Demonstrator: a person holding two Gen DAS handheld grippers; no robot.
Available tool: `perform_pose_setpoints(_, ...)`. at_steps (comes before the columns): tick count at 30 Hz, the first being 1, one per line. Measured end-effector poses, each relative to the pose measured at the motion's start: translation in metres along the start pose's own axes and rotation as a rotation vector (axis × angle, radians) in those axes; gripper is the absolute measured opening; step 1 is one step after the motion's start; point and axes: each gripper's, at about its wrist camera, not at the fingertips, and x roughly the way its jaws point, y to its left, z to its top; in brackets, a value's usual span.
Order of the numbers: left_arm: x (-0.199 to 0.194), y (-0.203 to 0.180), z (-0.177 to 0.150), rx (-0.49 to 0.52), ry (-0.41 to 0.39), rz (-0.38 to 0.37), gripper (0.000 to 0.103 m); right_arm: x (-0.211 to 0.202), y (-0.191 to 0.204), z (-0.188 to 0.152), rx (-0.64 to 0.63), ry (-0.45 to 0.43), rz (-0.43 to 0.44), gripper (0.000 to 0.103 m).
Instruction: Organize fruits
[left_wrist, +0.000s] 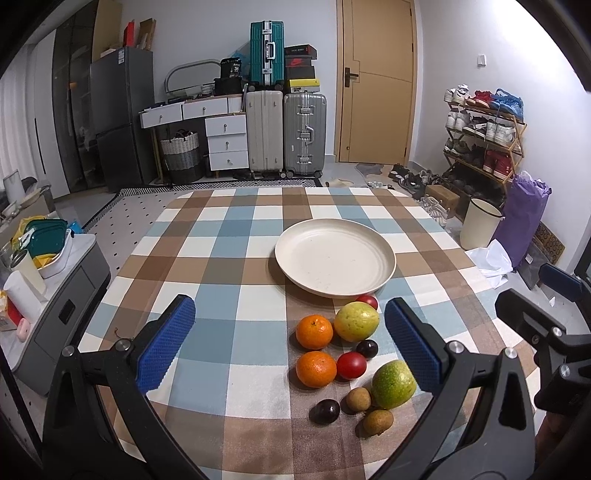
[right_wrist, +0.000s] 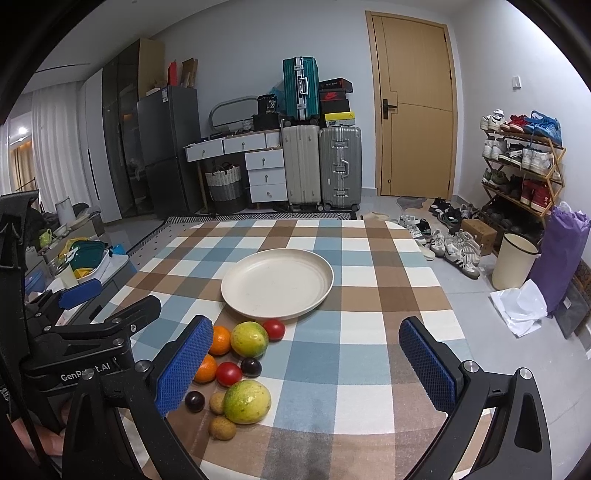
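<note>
A cream plate (left_wrist: 334, 258) (right_wrist: 277, 282) sits empty on the checked tablecloth. In front of it lies a cluster of fruit: two oranges (left_wrist: 314, 331) (left_wrist: 316, 369), two green-yellow guavas (left_wrist: 357, 320) (left_wrist: 393, 384), two red fruits (left_wrist: 351, 365) (left_wrist: 368, 301), two dark plums (left_wrist: 324, 411) (left_wrist: 367, 348) and two brown kiwis (left_wrist: 377, 422) (left_wrist: 358, 398). My left gripper (left_wrist: 290, 343) is open and empty, above the fruit. My right gripper (right_wrist: 304, 367) is open and empty, to the right of the fruit (right_wrist: 246, 401).
The checked tablecloth (left_wrist: 229, 236) covers the table. A grey cabinet with containers (left_wrist: 55, 295) stands left of the table. Suitcases (left_wrist: 286, 133), drawers, a shoe rack (left_wrist: 484, 140), a cream bin (left_wrist: 480, 223) and a door stand behind.
</note>
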Motion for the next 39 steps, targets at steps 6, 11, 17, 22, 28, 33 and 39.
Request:
perform_pose_setpoints(6,0.0015,0.0010,0.0002,-0.001,-0.003,-0.003,0.103,0.0033,0.0001,-0.0015,0.001,0.004,0.001,0.103)
perform_pose_setpoints(11,0.0014,0.0004,0.0001,-0.001,-0.003,-0.001,0.103,0.0030,-0.0004,-0.0014,0.002,0.003,0.003,0.103)
perform_pose_setpoints(17,0.0015,-0.0003,-0.0006,-0.001,0.001,0.000,0.103,0.0036,-0.0002,-0.0022,0.002,0.001,0.002,0.103)
perform_pose_setpoints(22,0.0018,0.0002,-0.0014,-0.002,0.002,-0.002,0.103,0.0033,-0.0001,-0.0030,0.000,0.002,0.000,0.103)
perform_pose_setpoints(28,0.0023,0.0007,-0.0008,-0.005,0.005,-0.001,0.103,0.0030,0.0002,-0.0039,0.002,0.002,0.004,0.103)
perform_pose_setpoints(33,0.0021,0.0003,-0.0011,-0.004,0.005,-0.003,0.103,0.0030,0.0002,-0.0038,0.002,0.002,0.004,0.103)
perform_pose_setpoints(39,0.0021,0.0001,-0.0011,-0.005,0.005,-0.002,0.103,0.0061,-0.0011,-0.0044,0.002,0.022,0.012,0.103)
